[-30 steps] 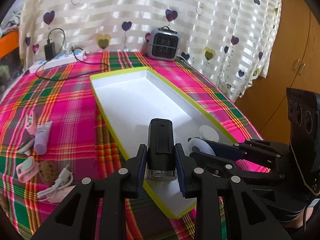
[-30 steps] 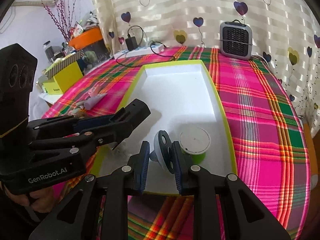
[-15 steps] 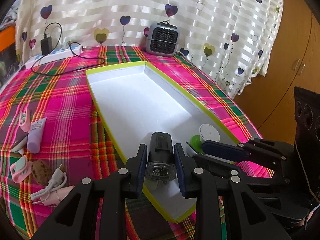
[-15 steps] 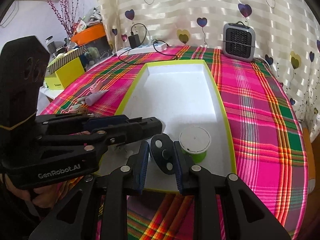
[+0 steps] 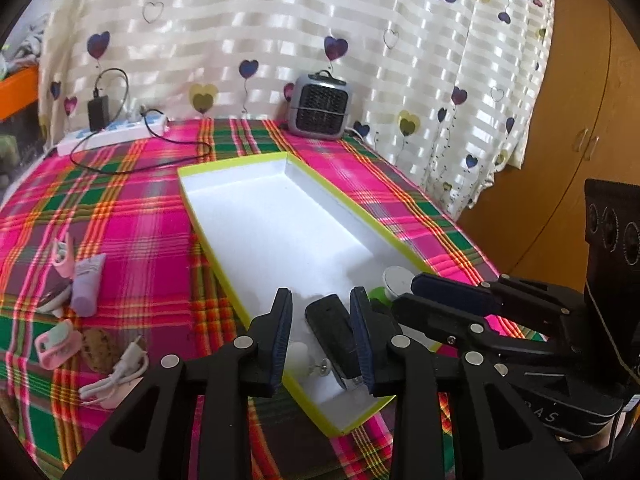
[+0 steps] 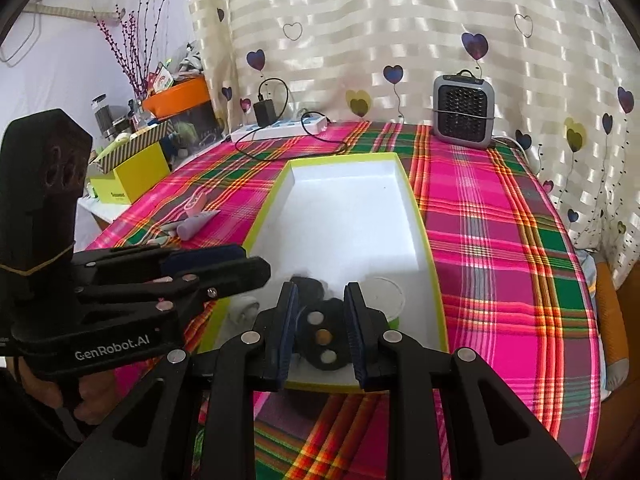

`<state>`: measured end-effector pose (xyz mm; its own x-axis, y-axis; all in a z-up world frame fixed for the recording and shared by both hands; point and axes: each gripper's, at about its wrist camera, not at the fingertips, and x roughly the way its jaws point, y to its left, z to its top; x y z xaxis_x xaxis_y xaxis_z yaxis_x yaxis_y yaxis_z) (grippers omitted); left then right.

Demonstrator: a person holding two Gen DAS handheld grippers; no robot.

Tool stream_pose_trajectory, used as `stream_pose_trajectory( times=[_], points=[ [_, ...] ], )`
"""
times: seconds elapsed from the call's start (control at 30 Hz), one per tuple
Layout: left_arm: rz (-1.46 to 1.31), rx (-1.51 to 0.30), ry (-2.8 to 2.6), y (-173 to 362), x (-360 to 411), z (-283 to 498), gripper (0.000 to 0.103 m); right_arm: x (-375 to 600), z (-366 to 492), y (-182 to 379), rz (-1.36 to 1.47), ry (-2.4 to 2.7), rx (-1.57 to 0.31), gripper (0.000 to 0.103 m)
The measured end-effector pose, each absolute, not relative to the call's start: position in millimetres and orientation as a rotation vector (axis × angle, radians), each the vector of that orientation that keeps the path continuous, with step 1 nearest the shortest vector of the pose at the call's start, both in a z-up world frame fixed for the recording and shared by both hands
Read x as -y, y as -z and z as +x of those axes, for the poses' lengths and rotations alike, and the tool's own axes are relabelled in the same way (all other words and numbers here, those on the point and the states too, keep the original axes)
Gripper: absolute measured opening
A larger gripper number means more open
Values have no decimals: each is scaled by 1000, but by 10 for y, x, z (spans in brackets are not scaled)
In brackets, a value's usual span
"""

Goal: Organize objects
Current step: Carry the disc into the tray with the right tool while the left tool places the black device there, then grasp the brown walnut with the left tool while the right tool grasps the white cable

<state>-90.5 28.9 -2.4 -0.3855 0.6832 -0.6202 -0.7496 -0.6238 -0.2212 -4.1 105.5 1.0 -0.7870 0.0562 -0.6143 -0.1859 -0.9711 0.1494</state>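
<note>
A long white tray with a yellow-green rim (image 5: 224, 276) (image 6: 422, 220) lies on the plaid table. My left gripper (image 5: 322, 328) is open over the tray's near end; a black device (image 5: 330, 330) lies in the tray between its fingers, against the right one. My right gripper (image 6: 320, 320) is open too, with a round black disc (image 6: 324, 340) lying in the tray between its fingers. A white-lidded green pot (image 6: 386, 294) (image 5: 396, 280) stands in the tray next to the disc.
Left of the tray lie a lilac tube (image 5: 88, 284), pink clips (image 5: 56, 344), a cookie (image 5: 96, 344) and a white cable (image 5: 116, 376). A grey heater (image 5: 320, 106) and a power strip (image 5: 112, 134) stand at the back. Yellow boxes (image 6: 132, 172) sit beyond the table's left edge.
Both grippers have lowered to the tray's near end and opened. The black device and the black disc have been let go and now lie in the tray.
</note>
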Motion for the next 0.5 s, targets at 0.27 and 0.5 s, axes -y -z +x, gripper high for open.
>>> stream_pose_trajectory(
  times=[0.27, 0.5],
  points=[
    [-870, -105, -2123, 25, -94, -916, 28, -882, -94, -34, -951, -2883, -289, 25],
    [-848, -73, -2224, -25, 247, -915, 28, -675, -190, -75, -953, -2938, -259, 25]
  ],
)
